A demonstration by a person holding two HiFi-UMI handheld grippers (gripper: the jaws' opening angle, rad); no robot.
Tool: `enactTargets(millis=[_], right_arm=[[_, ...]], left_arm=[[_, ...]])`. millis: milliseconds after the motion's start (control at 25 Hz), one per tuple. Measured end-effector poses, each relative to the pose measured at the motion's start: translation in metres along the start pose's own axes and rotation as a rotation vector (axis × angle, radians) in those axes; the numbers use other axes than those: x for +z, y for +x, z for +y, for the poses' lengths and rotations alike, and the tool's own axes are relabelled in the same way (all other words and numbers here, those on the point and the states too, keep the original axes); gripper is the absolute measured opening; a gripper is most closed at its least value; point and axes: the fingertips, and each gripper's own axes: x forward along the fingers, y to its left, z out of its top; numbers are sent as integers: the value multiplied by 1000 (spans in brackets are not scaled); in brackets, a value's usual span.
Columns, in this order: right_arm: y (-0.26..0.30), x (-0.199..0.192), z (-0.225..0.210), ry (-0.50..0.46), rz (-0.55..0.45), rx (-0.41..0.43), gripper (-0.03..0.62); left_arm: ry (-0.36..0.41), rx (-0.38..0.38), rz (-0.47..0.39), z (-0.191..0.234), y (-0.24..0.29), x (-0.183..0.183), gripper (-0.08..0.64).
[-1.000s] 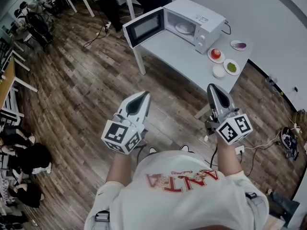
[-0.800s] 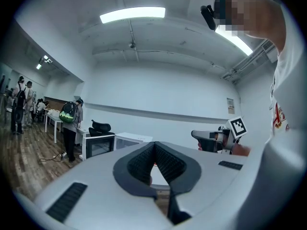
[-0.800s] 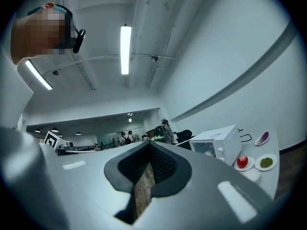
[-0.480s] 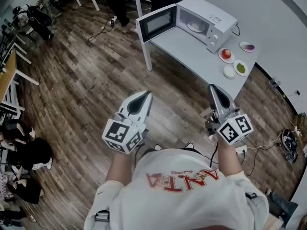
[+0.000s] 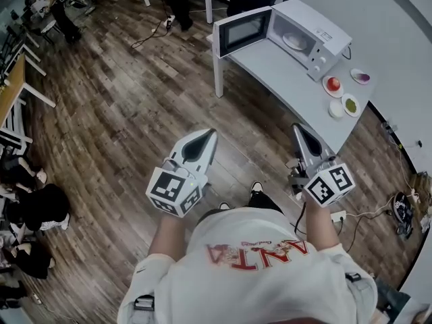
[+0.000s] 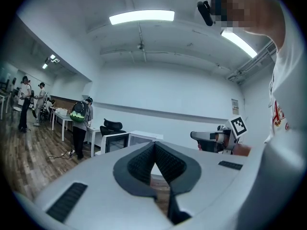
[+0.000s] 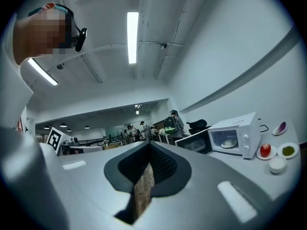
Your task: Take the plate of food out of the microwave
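Shifted right in my head view: the microwave (image 5: 307, 32), plate of food (image 5: 295, 41) inside it, well apart from me. I hold left gripper (image 5: 210, 134) and right gripper (image 5: 298, 127) closed, empty; approach unfinished.

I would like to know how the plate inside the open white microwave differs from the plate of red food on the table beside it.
The white plate sits inside the white microwave; the small plate of red food stands outside on the grey table. The microwave plate's food is pale, the table plate's bright red. Both are round and lie flat.
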Motion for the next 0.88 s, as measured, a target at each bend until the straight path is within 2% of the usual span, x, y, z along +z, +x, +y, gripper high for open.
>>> enactTargets(millis=[400,680,880], right_arm=[[54,-3,-46,71,7,28,3],[88,17,-111,80,8,45,3],[95,33,-171,93,10,21,3]], left_arm=[[-20,19,-1,35,50,4,9],[-2,18,5,44,125,20,9],[-15,-11,14,40,186,24,9]])
